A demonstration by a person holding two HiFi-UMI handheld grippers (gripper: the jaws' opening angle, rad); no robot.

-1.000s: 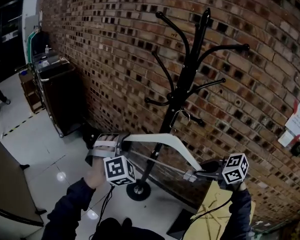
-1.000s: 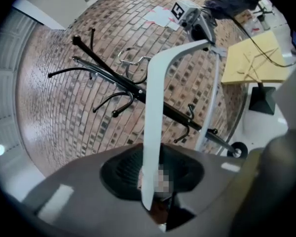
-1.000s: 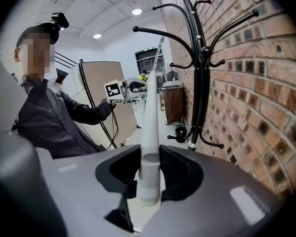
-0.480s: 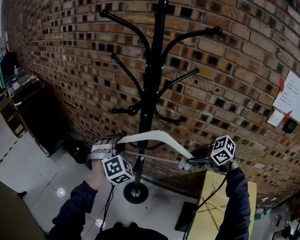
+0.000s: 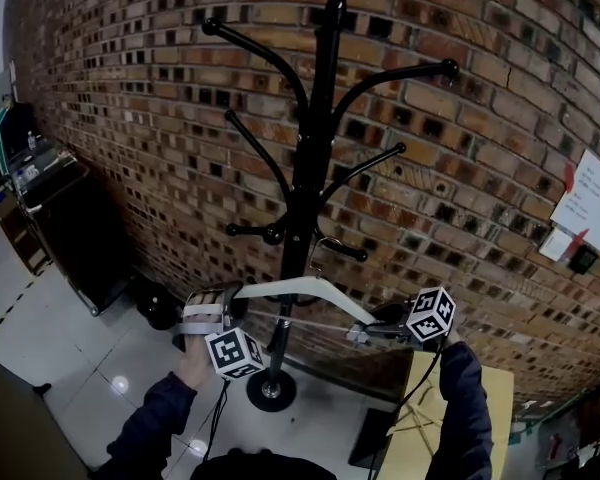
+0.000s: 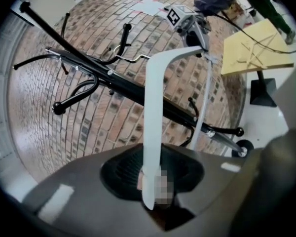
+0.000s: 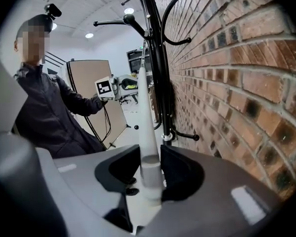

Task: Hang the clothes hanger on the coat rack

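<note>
Both hanger ends gripped: left gripper clamped, right gripper jaws just easing wider around theirs. Hanger lowered; hook near coat rack lower peg, seemingly unhung.

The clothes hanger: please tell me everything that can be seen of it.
The clothes hanger is white, plastic-looking, with arched shoulders, a thin lower bar and a metal hook. It is roughly level, in front of the black coat rack. The left hand-held gripper and right hand-held gripper, its jaws just opening slightly, hold its ends.
</note>
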